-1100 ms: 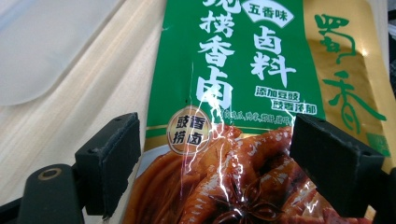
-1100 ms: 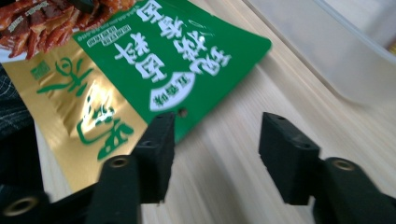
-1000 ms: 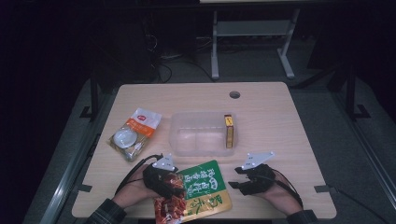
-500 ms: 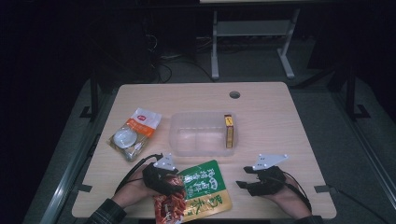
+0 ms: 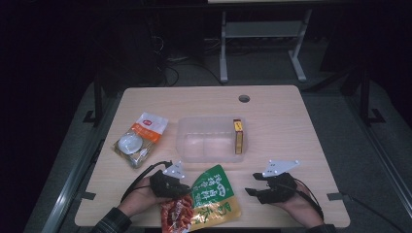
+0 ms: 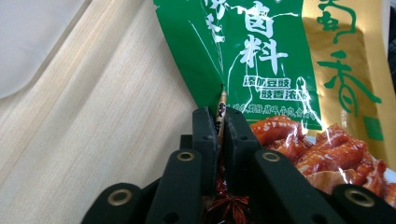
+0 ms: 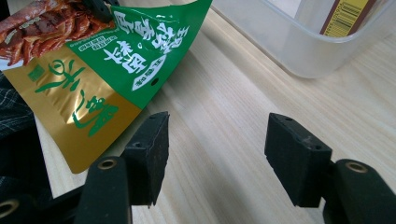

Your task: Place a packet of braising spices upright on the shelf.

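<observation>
A green and gold snack bag (image 5: 210, 195) with red food pictured on it lies at the table's near edge, its top corner lifted. My left gripper (image 5: 186, 191) sits at the bag's left side. In the left gripper view its jaws have just been closing, and the gripper (image 6: 220, 117) is now shut on the bag's (image 6: 261, 56) edge. My right gripper (image 5: 252, 184) rests to the right of the bag, apart from it. It stands open (image 7: 215, 140) over bare wood, with the bag (image 7: 116, 60) off to its left.
A clear plastic container (image 5: 209, 119) stands mid-table with a yellow-brown box (image 5: 237, 137) upright against its right wall. The container (image 7: 280, 46) is also ahead in the right gripper view. A transparent orange-topped packet (image 5: 140, 140) lies at the left. A cable hole (image 5: 244, 98) is in the far edge.
The right gripper has drifted slightly to the right, away from the bag. The left hand and the bag have stayed in place.
</observation>
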